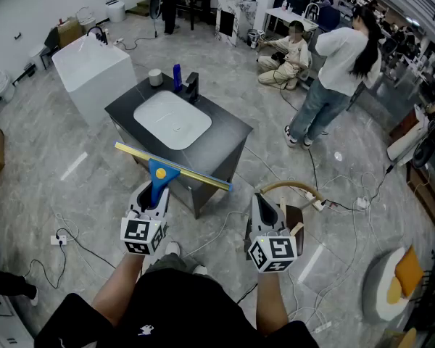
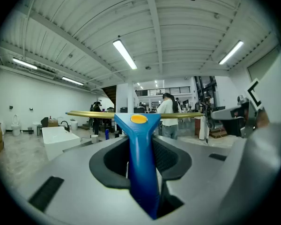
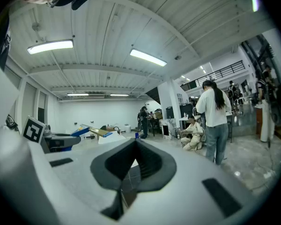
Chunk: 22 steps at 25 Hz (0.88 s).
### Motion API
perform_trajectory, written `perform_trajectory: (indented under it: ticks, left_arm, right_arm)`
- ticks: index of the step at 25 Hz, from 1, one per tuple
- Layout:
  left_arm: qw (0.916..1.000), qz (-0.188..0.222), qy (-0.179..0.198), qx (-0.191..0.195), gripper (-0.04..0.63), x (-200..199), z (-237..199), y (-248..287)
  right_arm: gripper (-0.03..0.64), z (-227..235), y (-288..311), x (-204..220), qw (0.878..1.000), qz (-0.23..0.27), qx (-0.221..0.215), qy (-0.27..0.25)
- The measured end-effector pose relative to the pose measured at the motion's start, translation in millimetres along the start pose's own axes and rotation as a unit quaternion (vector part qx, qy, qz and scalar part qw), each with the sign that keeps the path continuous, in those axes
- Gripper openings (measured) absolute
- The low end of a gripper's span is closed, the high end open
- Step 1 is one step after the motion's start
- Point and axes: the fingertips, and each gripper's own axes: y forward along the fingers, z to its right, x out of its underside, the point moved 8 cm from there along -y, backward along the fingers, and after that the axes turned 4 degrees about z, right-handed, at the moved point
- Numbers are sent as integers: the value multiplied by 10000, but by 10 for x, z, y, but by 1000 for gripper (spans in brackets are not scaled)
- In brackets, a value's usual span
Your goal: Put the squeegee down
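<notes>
The left tool [image 1: 154,200] is clamped on the blue handle of the squeegee [image 1: 171,167]. The squeegee is carried in the air with its yellow blade crosswise and roughly level; in the head view the blade lies across the near edge of the dark surface [image 1: 228,135], which bears a white basin [image 1: 172,119]. The right tool [image 1: 265,210] is closed with nothing between its jaws and is held beside the left one, above the floor [image 1: 51,187].
</notes>
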Motion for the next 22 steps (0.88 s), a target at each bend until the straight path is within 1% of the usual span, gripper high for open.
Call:
perform_trajectory:
  ticks: [7,22]
  left_arm:
    - [10000,76,2,-41,129,-34,-37,-5]
    - [9999,88,64,-90,129,-30,-43,34]
  right_arm:
    - [2,-52,0,-71,9998,103,-145,61]
    - [2,-31,77,-53,9993,176,-256,196]
